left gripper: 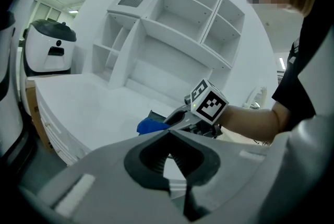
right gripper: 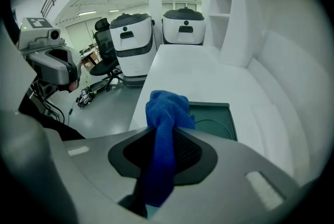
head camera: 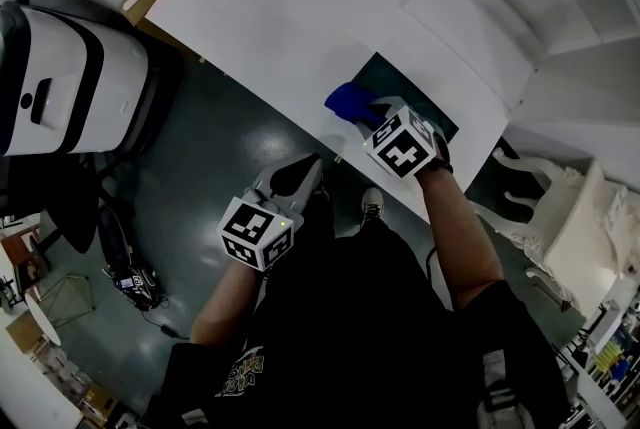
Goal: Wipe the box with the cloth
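Plainly the right tool (head camera: 370,115) was the one placed for the job. It was clenched on the blue cloth (right gripper: 166,113), which bunched out past the tips and hung down between the jaws. The dark green box (head camera: 402,82) lay flat on the white counter (head camera: 280,7), close to the near edge. In the head view it sat at about 2 o'clock from the cloth, and in the right gripper view just beyond it at 1 o'clock. Its long axis ran roughly from 10 to 4 o'clock, along the counter's edge. The cloth overlapped the box's near corner, but whether it was pressing on the surface could not be told.

The right forearm reached up from 5 o'clock toward 11 o'clock, with the marker cube on top and the tool angled down at the box.

The left tool (head camera: 312,165) was well apart from the box, off the counter and over the floor, at about 7 o'clock from the right tool. Its jaws were closed with nothing between them, and it pointed toward 1 o'clock.

Probably the wipe would be a short sweep toward 2 o'clock, then along the long axis.
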{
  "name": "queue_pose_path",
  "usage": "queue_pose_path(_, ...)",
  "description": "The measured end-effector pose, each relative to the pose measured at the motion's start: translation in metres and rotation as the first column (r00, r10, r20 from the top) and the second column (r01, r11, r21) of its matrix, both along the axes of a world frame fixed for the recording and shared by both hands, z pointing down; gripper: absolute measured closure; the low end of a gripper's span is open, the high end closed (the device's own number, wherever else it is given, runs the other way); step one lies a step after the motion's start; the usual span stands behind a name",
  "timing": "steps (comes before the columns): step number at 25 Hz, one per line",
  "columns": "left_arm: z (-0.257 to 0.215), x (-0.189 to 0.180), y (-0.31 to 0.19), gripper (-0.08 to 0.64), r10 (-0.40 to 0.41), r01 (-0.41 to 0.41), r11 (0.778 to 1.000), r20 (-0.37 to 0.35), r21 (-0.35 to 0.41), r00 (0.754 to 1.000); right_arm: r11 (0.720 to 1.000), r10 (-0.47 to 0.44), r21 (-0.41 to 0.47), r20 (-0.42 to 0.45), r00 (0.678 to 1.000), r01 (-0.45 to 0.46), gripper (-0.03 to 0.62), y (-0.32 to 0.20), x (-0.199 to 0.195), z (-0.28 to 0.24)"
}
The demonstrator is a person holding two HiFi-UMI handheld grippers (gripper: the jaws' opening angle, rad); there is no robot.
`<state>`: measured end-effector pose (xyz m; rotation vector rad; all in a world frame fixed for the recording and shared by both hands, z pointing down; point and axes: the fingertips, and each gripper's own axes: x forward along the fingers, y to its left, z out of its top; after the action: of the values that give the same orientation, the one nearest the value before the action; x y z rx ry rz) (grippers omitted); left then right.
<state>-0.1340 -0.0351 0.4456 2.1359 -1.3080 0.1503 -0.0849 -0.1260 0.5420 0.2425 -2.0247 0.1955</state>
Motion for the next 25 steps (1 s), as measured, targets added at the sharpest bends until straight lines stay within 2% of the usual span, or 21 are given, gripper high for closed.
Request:
queue_pose_path(5,-0.003,-0.003,-0.009,0.56,0.038,-0.038,0.999,0.0,0.008,0.999,1.0,-0.002,-0.018,-0.02,1.0,0.001,0.472,0.001,-0.002,0.001)
queue_pose_path(15,-0.007,0.002,-0.025,0.56,0.115,-0.115,0.993,0.003,0.02,0.993,0.999,0.039,-0.032,0.004,0.999,-0.039,0.472,0.001,0.0,-0.003)
queue_pose_path(21,-0.008,0.005,-0.036,0.56,0.158,-0.157,0.987,-0.001,0.028,0.988,0.997,0.082,-0.014,0.021,0.996,-0.082,0.472,-0.007,0.005,-0.009)
queue_pose_path(25,-0.008,0.007,-0.043,0.56,0.186,-0.186,0.982,-0.002,0.032,0.982,0.99,0.139,0.029,0.048,0.989,-0.141,0.472,-0.025,0.009,-0.02)
